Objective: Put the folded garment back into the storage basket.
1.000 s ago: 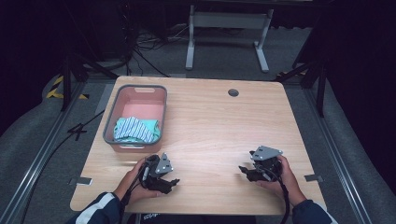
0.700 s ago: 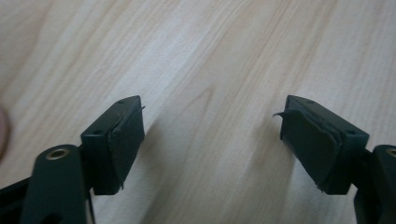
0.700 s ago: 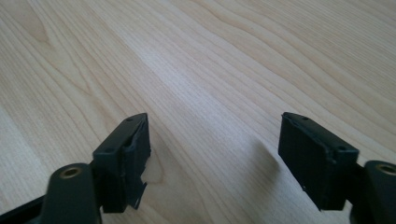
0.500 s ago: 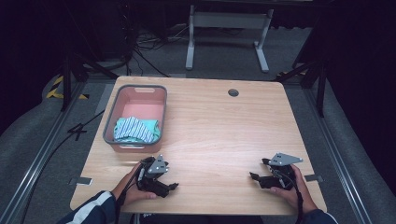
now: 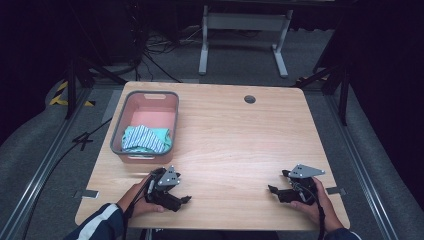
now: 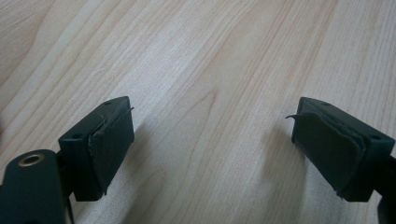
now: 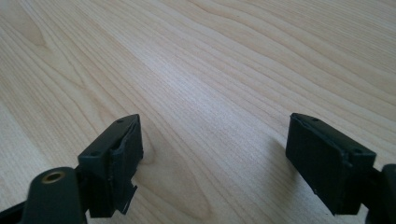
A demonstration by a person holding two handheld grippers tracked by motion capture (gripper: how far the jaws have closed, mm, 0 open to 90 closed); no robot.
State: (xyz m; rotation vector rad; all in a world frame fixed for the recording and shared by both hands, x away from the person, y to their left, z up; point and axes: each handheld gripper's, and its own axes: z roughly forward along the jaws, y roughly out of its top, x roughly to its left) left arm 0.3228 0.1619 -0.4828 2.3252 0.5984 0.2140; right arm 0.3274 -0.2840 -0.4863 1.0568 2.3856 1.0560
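Matt pale wood-grain tabletop (image 5: pixel 235 140); pink plastic basket (image 5: pixel 146 107), grey rim, holds soft striped cloth (image 5: pixel 145 139); gripper pads (image 6: pixel 109 142) matt black, frayed.

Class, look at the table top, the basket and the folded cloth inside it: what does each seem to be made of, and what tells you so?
Table top: pale matt wood or wood-look laminate, with grain lines showing. Basket: likely moulded plastic, pink inside with a grey rim and smooth rounded corners. Cloth: soft woven or knitted fabric, teal and white stripes, lying in folds.

The high view looks forward and down over the whole desk (image 5: pixel 240 135); both gripper views skim its woodgrain closely.
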